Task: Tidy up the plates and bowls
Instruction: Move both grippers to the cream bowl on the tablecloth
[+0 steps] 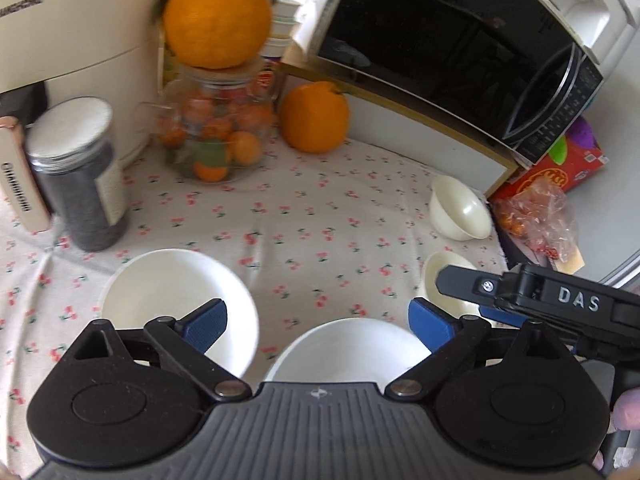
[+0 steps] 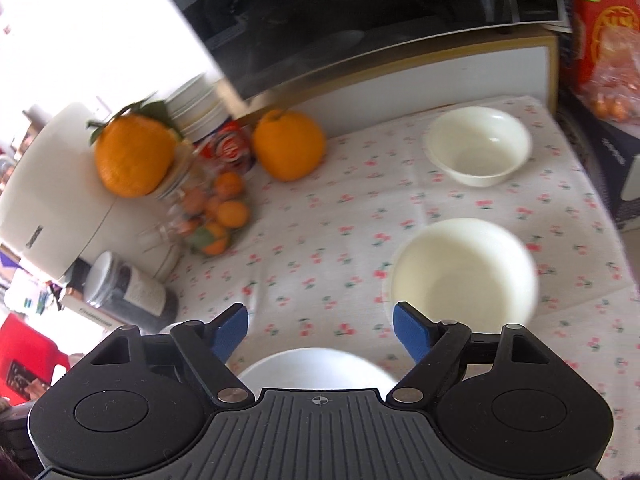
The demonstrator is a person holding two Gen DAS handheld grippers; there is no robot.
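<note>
L gripper (image 1: pixel 318 326) is spread wide, nothing between its blue pads (image 1: pixel 206 326); it hangs over the cloth (image 1: pixel 320 216) above 2 white bowls: 1 (image 1: pixel 160 292) behind the L pad, 1 (image 1: pixel 344 348) low at centre, just in front of the gripper body. R gripper (image 2: pixel 320 330) is also spread, empty, pads clear of everything. In the L view its black body reaches in from the R edge, over a cream bowl (image 1: pixel 434 280) that it partly hides. A 2nd cream bowl (image 1: pixel 460 210) sits further back, near the shelf under the microwave (image 1: pixel 440 40).

R view: near cream bowl (image 2: pixel 464 272) just beyond the R pad, not touching; far cream bowl (image 2: pixel 478 144) well apart, by the shelf; a white bowl (image 2: pixel 316 368) close under the gripper. All 4 bowls upright, separate, none stacked.

Back L: glass jar (image 1: pixel 216 136) of small oranges w/ a big orange (image 1: pixel 218 16) on its lid, another orange (image 1: pixel 314 118) on the cloth beside it, a dark canister (image 1: pixel 80 176) w/ a white lid. More dishes stacked behind the jar, blurred.
</note>
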